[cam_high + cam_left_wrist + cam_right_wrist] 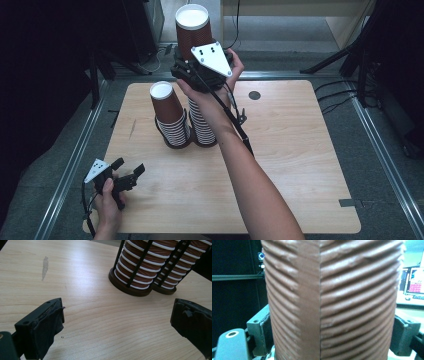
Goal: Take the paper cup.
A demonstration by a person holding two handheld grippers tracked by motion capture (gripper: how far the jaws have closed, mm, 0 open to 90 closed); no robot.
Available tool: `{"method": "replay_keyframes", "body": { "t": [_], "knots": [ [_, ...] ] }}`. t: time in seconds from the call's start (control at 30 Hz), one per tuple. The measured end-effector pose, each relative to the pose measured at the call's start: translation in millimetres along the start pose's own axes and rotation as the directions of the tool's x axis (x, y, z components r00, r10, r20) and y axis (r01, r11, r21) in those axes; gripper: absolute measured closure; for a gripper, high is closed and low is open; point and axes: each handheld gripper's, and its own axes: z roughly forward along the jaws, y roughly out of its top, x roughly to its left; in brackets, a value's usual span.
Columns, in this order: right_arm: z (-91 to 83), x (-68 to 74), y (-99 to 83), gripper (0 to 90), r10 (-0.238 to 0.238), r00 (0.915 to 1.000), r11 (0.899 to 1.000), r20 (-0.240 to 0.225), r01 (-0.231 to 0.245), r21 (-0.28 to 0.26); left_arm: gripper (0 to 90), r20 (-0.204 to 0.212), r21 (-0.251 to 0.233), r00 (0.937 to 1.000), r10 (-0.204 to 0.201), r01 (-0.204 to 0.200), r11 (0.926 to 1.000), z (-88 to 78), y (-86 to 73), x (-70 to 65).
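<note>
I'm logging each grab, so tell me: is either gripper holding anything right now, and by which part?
The right gripper holds a brown ribbed paper cup upside down, clamped across its side wall. The left gripper holds nothing; its jaws are open.

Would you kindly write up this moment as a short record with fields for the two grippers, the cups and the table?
right gripper: shut on a brown ribbed paper cup, held upside down above the right stack
left gripper: open, nothing between its jaws, low over the table's near left part
left stack: upside-down cups in a black wire holder, top cup's white base showing
right stack: beside it, touching, partly behind the forearm
table: light wood, grey round plug near the far edge
</note>
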Motion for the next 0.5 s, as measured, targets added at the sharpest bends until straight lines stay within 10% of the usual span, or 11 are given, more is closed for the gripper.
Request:
{"method": "replay_keyframes", "body": {
  "t": [0.5],
  "knots": [
    [-14.4, -18.4, 25.7, 13.5, 0.010, 0.9995, 0.999, 0.031, -0.009, -0.046, 0.0, 0.000, 0.005, 0.9999, 0.010, -0.010, 0.9999, 0.1, -0.1, -0.3]
  ]
}}
